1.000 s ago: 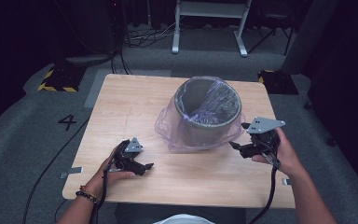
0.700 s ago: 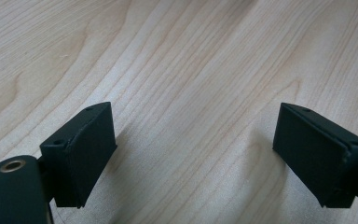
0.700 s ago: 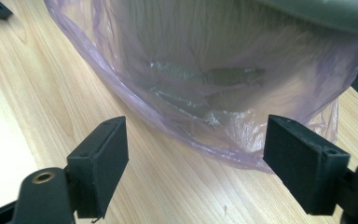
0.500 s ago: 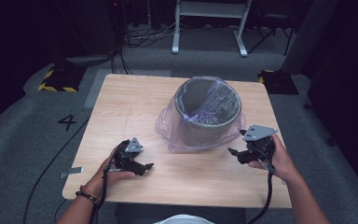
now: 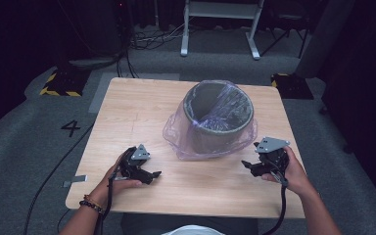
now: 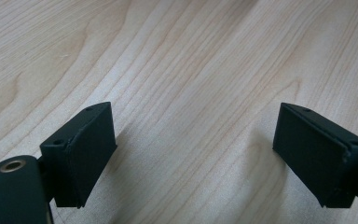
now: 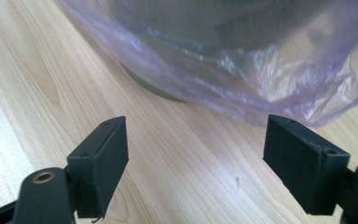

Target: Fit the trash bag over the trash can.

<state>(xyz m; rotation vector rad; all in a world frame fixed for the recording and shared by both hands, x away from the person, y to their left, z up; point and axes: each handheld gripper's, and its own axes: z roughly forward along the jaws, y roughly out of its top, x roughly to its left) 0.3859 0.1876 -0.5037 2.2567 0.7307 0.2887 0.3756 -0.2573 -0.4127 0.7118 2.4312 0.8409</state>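
Observation:
A dark grey round bin (image 5: pixel 219 117) lined with a thin purple plastic bag (image 5: pixel 176 133) stands on the wooden table (image 5: pixel 127 107), right of centre. My left gripper (image 5: pixel 152 174) rests low on the table at the front left, open, with bare wood between its jaws. In the left gripper view its pads (image 6: pixel 86 149) stand wide apart over the tabletop. My right gripper (image 5: pixel 246 165) sits at the front right, just beside the bin, open and empty. The right gripper view has the bag's hanging skirt (image 7: pixel 261 79) and the bin's base (image 7: pixel 149 86) close ahead of the jaws.
The table's front edge (image 5: pixel 176 208) lies near both hands. Cables run over the grey floor, a white frame (image 5: pixel 220 24) stands behind the table, and yellow-black striped blocks (image 5: pixel 58 83) flank it.
My right gripper has come down from beside the bin's upper wall to just above the tabletop. The left gripper has stayed where it was.

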